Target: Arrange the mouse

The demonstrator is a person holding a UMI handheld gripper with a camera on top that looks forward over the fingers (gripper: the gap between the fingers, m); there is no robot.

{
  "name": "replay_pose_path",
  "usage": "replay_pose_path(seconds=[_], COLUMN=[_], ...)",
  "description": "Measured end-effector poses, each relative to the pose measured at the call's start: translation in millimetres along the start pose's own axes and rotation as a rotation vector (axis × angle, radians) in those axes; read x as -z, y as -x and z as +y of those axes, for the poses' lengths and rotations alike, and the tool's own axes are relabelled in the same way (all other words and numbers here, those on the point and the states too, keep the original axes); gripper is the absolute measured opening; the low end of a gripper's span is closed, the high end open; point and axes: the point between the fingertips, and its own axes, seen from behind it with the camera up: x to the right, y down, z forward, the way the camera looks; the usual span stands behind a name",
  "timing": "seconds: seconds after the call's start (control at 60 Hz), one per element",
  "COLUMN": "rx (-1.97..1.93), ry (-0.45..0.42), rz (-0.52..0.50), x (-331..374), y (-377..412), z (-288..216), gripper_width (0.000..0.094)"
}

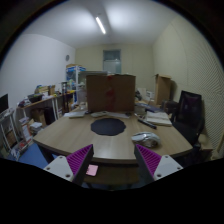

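Observation:
A round dark mouse pad (108,126) lies at the middle of a round wooden table (75,138). A small pale grey mouse (144,138) sits on the table to the right of the pad, near the front edge. My gripper (114,165) is open and empty, held back from the table's near edge. Its two fingers with magenta pads (78,158) stand wide apart. The mouse lies beyond the right finger, and nothing is between the fingers.
Stacked papers (156,118) lie at the table's right. A black chair (187,110) stands right, a blue chair (33,155) left. Cardboard boxes (110,92) stand behind the table, shelves (40,108) along the left wall. A pink note (92,170) lies below the table's edge.

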Motion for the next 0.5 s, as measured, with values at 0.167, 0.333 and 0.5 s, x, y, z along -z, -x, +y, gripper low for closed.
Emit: replay_pose_path(seconds=[0.167,0.333,0.5], rx=[0.066,0.055,0.019], ry=[0.021,0.065,0.082], rz=[0.098,0.186,0.191], x=[-18.2,-50.5,-83.5], y=[-63.7,-125.9,-161.2], z=[17.6,35.3,38.6], gripper_width=[0.0851,0.0853,0.0850])
